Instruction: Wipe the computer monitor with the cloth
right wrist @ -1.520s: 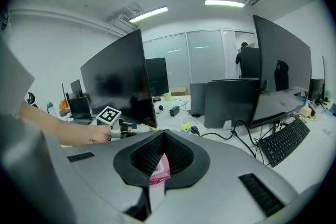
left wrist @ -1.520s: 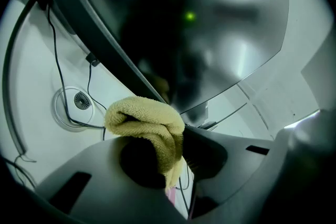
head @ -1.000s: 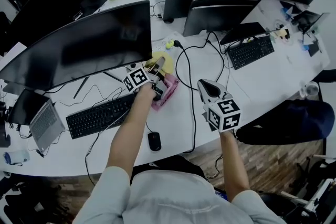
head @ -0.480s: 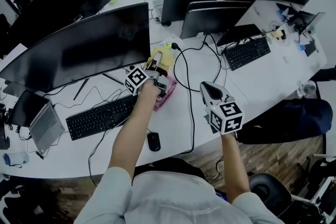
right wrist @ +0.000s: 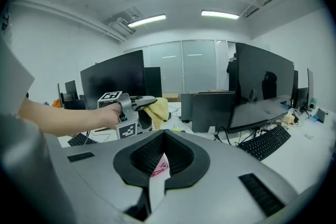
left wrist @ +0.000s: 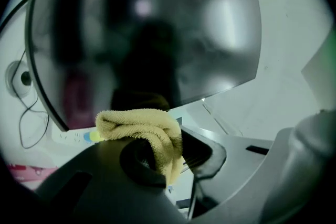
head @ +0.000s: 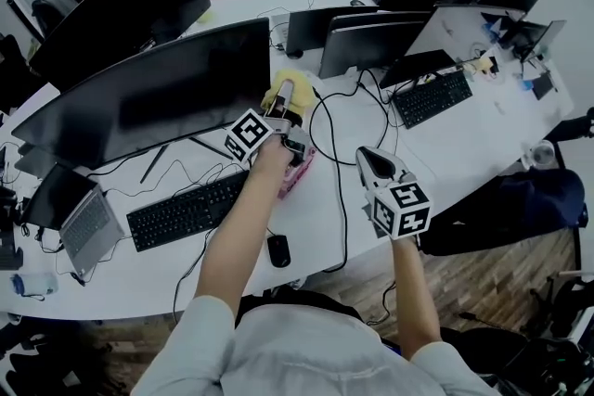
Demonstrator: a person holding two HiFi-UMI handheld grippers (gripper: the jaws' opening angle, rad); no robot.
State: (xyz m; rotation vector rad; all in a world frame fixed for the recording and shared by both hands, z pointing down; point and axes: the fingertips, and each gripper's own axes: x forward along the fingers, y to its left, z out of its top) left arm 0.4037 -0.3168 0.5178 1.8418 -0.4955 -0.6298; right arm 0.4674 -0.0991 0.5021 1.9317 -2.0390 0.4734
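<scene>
The wide curved monitor [head: 148, 97] stands on the white desk [head: 464, 144], its dark screen [left wrist: 147, 34] filling the left gripper view. My left gripper [head: 283, 100] is shut on a folded yellow cloth [head: 274, 97] and holds it up by the monitor's lower right corner; whether it touches the screen I cannot tell. The cloth [left wrist: 144, 128] bulges out over the jaws. My right gripper [head: 365, 153] hovers lower and to the right, shut with nothing in it. In the right gripper view its closed jaws [right wrist: 164, 136] point toward the left gripper [right wrist: 131, 105] and the cloth [right wrist: 157, 108].
A pink box [head: 297, 173] lies under my left hand. A black keyboard [head: 186, 209] and mouse [head: 278, 249] sit near the front edge, cables [head: 325, 134] loop between. More monitors [head: 371, 32], a second keyboard [head: 434, 97] and a small laptop [head: 79, 223] crowd the desk.
My left gripper has lifted off the pink box with the yellow cloth and moved up and away toward the monitor's right edge. The right gripper has barely moved.
</scene>
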